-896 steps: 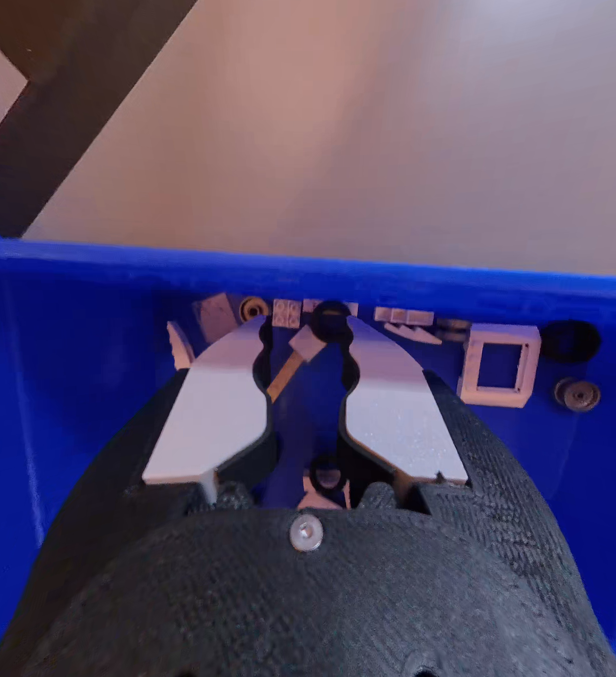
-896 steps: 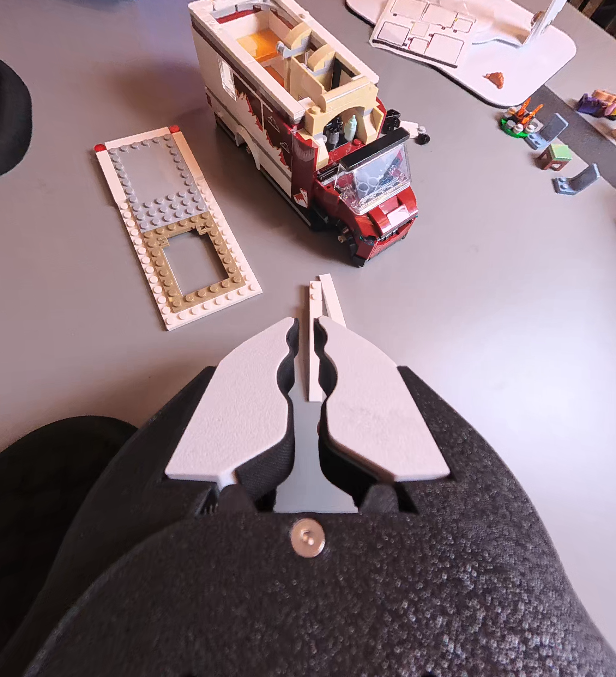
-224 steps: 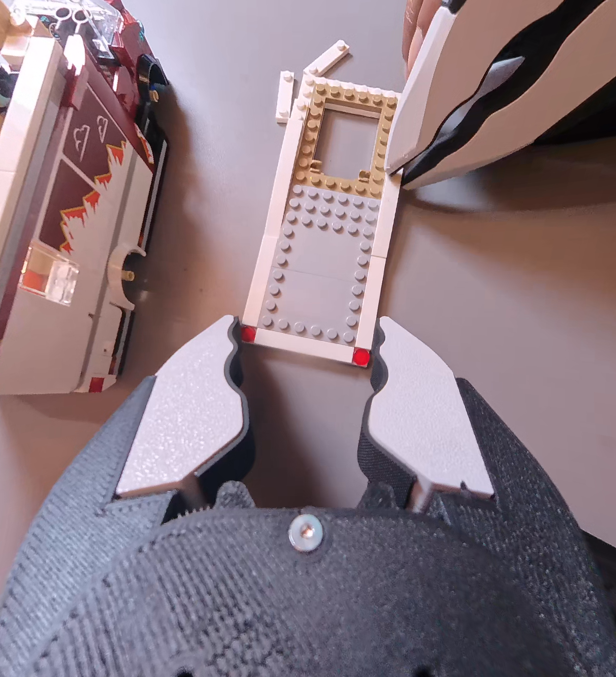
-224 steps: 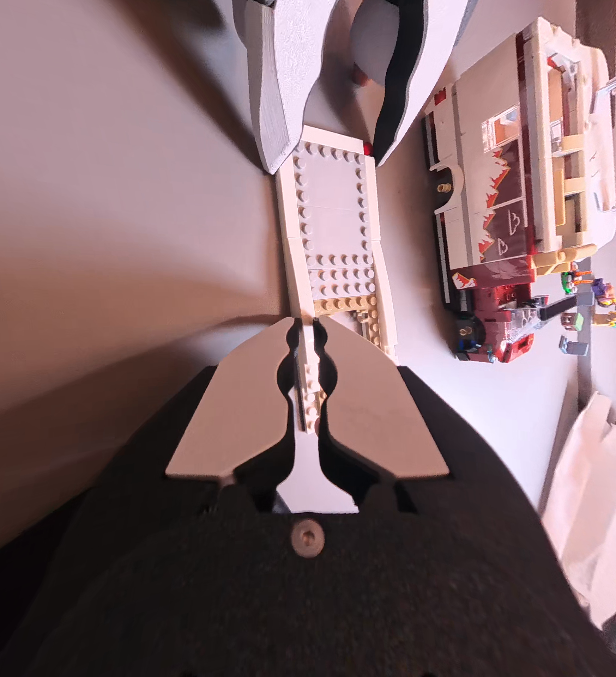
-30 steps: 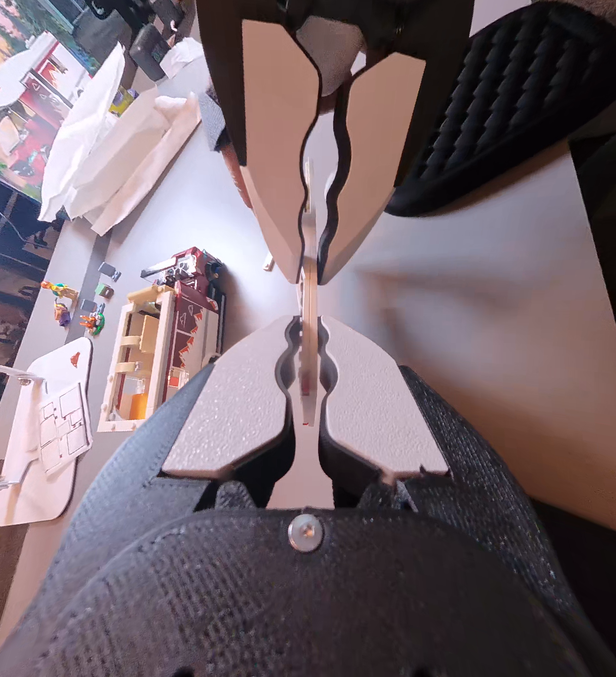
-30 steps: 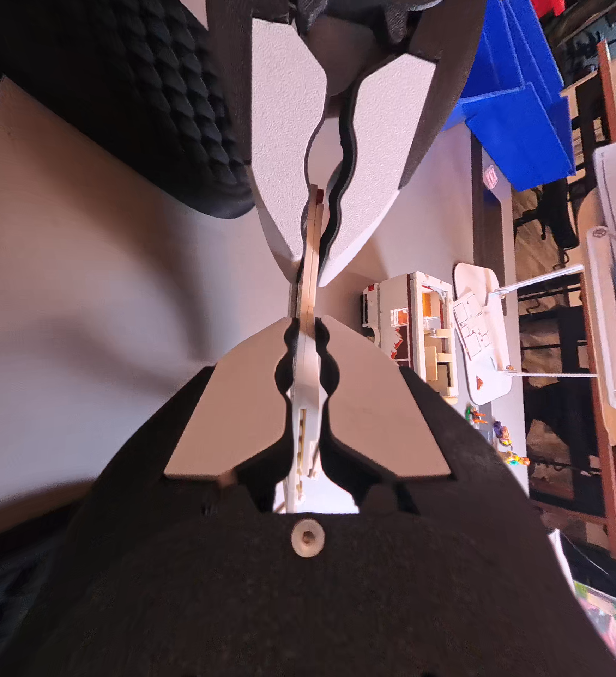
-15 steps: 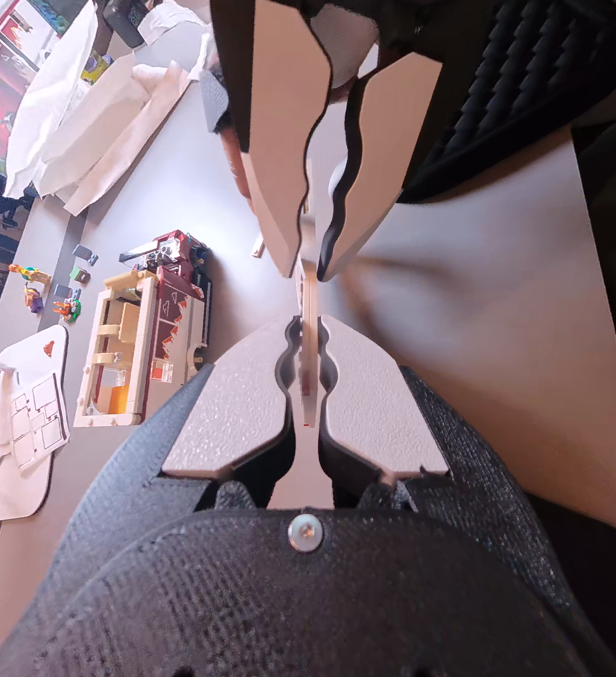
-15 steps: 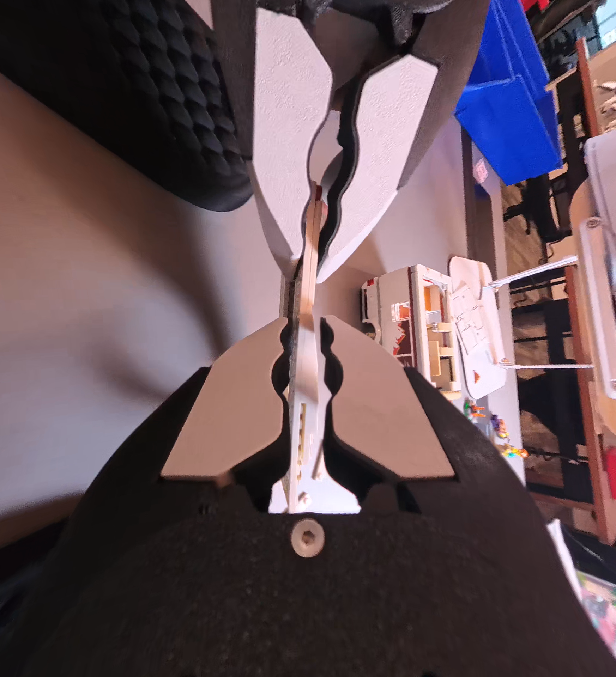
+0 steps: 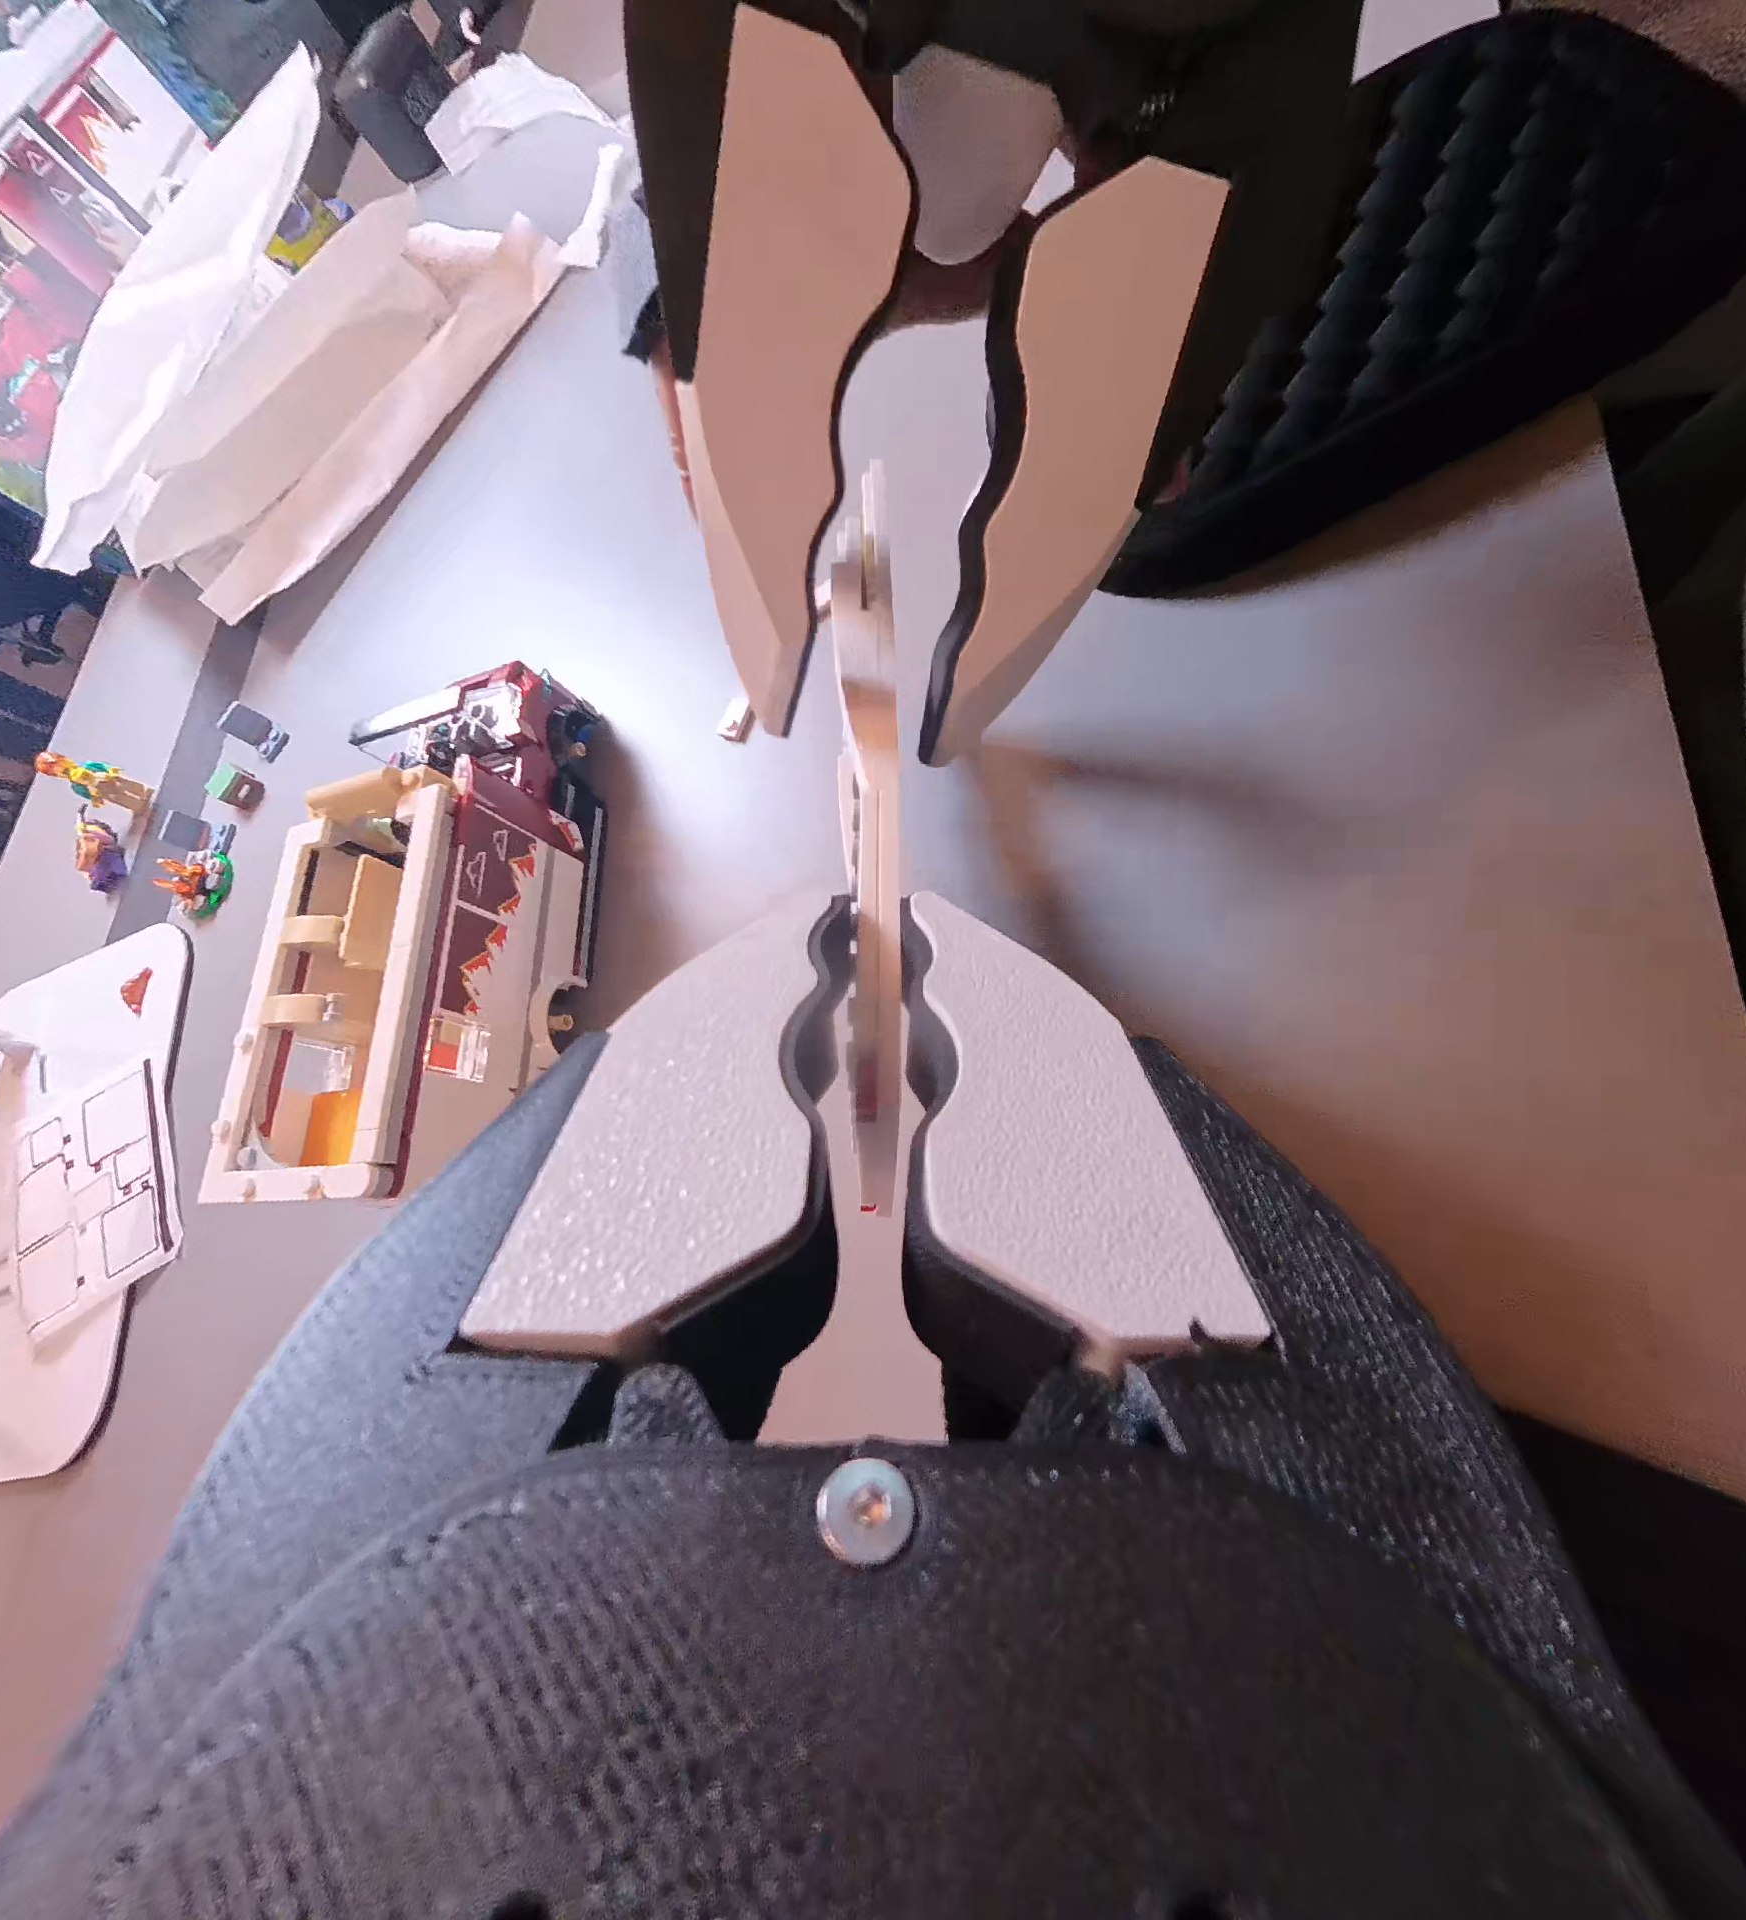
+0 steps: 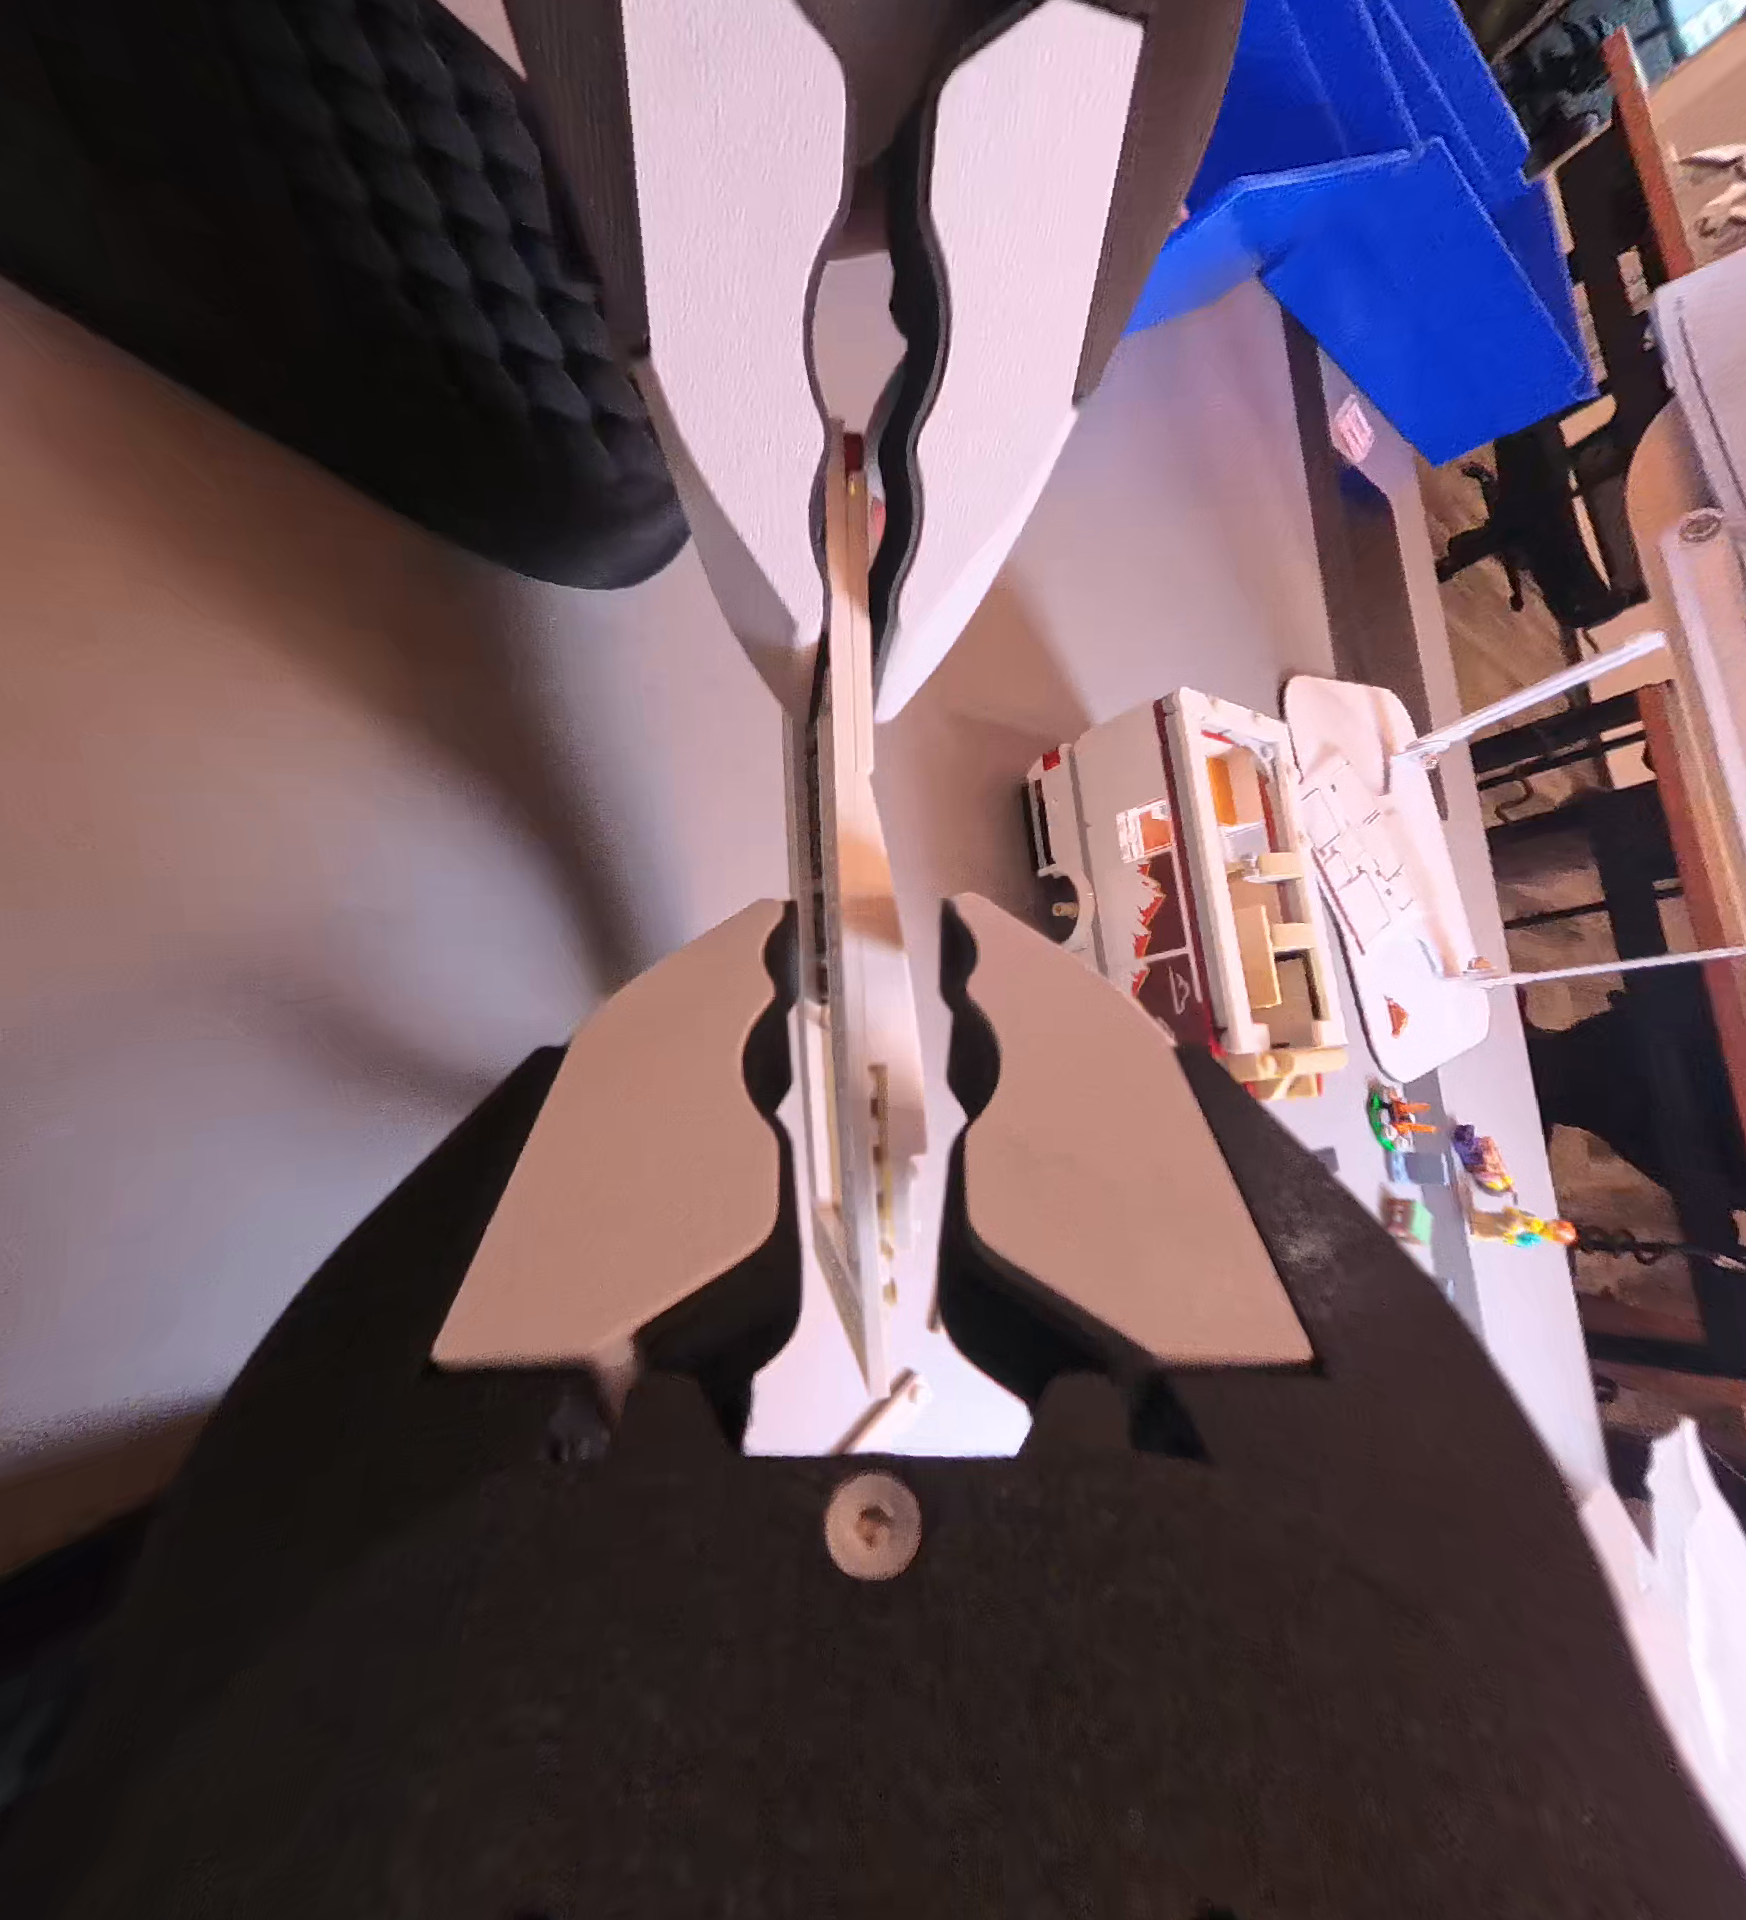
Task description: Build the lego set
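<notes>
My left gripper is clamped on one end of the white brick-built roof panel, held edge-on above the grey table. My right gripper stands partly open around the panel's other end, with a gap at its right pad; I cannot tell whether the left pad touches. The red-and-white toy camper van stands on the table to the side, minifigures beyond it.
</notes>
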Demonstrator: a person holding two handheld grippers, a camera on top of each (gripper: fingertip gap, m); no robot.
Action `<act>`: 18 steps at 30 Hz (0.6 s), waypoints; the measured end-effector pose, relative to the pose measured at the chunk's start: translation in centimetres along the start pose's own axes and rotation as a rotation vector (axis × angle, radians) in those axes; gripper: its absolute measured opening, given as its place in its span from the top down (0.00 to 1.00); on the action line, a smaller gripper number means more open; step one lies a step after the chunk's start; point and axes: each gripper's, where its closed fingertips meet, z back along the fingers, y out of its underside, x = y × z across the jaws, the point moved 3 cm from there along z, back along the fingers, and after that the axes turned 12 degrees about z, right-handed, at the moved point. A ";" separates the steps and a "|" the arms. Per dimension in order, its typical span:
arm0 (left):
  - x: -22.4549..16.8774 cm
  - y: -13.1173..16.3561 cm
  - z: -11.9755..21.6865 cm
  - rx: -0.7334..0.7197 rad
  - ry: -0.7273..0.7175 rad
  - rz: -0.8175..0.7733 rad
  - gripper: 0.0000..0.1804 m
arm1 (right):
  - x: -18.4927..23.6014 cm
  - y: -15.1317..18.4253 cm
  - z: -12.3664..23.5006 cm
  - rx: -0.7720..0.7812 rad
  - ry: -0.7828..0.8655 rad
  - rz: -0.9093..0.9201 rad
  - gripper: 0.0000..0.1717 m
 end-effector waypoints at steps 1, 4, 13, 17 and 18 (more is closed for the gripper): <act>-0.1 -0.1 0.1 -0.009 0.002 0.000 0.95 | 0.1 0.1 0.1 -0.010 0.003 -0.006 0.92; -0.2 0.0 -0.1 0.008 -0.004 -0.040 0.95 | 0.6 0.1 0.0 0.001 -0.017 0.015 0.94; -0.7 0.6 -0.6 0.016 0.013 -0.058 0.95 | 1.4 0.4 -0.3 0.031 -0.024 0.036 0.93; -0.8 0.6 -0.7 -0.014 0.029 -0.032 0.95 | 1.3 -0.3 -0.1 0.021 0.011 0.094 0.87; -0.8 0.5 -0.7 -0.016 0.025 -0.039 0.95 | 1.4 -0.7 -0.1 0.006 0.010 0.100 0.90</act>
